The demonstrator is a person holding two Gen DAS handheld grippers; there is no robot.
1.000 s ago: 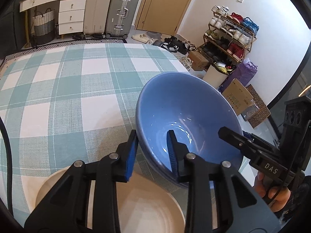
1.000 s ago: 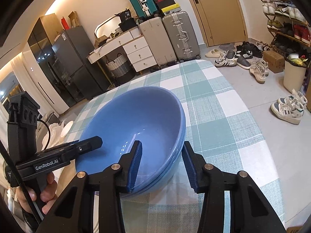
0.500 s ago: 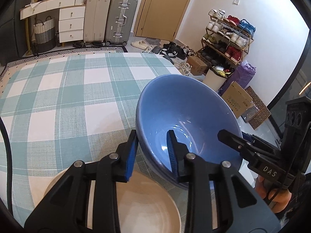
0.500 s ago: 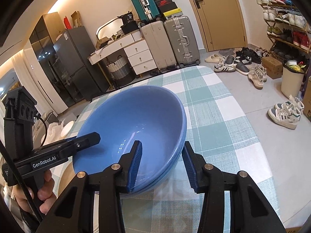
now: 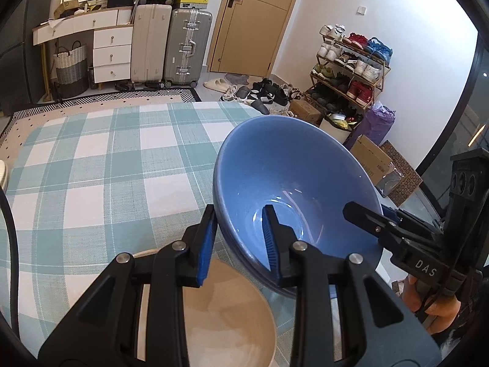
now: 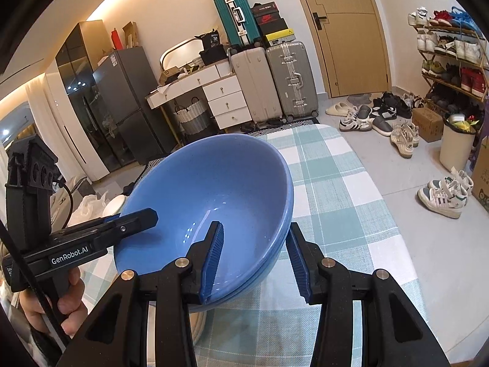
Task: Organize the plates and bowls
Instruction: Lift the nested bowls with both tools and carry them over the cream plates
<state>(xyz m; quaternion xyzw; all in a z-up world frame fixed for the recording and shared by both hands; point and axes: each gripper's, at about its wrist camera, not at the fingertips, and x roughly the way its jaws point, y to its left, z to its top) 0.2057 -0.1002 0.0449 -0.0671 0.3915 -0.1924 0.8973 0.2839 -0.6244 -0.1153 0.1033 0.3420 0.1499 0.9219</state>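
Black tool [image 5: 238, 238] frames, blue pads [image 6: 212, 260], silver screws.

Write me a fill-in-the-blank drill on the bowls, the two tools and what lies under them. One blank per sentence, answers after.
1. The stacked bowls held between the two tools are ____ in colour.
2. The left tool has one finger inside the bowls and the other ____ them.
3. Below the bowls, next to the left tool, lies a ____ plate.
4. The tablecloth is white checked with ____.

Missing words: blue; outside; beige; green
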